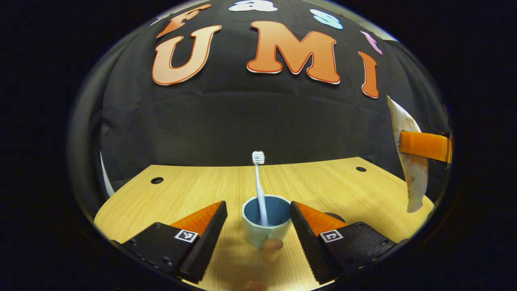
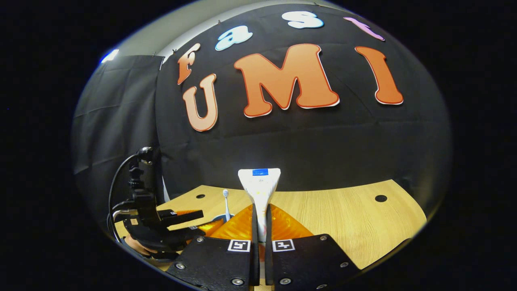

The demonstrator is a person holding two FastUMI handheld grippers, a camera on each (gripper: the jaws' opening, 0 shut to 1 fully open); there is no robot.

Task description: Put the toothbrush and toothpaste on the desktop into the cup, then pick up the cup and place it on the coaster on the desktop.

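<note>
- Black cloth hangs behind a light wooden desktop (image 1: 194, 186) with a few small round holes near its far edge.
- Cup (image 1: 266, 226) sits near the front edge of the desktop, roughly mid-width, pale outside and blue inside. Toothbrush (image 1: 259, 190) is already in it, standing almost upright with its long axis vertical, bristle head up and the handle end down in the cup.
- Left gripper (image 1: 258, 230) has its two fingers spread wide, one on each side of the cup and not touching it. Looks parked there, ready for the later cup lift, I'd say.
- Toothpaste (image 2: 259, 190) is up in the air, off the desktop, pinched in the right gripper (image 2: 260, 242), whose fingers are closed tight on the tube's lower part. In the right gripper view the flat crimped end points up and the long axis runs straight along the fingers. From the left gripper view the tube (image 1: 408, 161) hangs over the right edge of the desktop, near vertical, well apart from the cup.
- Step in hand, as I read it: toothpaste into the cup. Next move needs carrying the tube over the cup mouth, keeping it upright, lowering it beside the toothbrush without knocking it, then letting go.
- Dark round patch just right of the cup, behind the left gripper's finger, might be the coaster, can't tell for sure.
</note>
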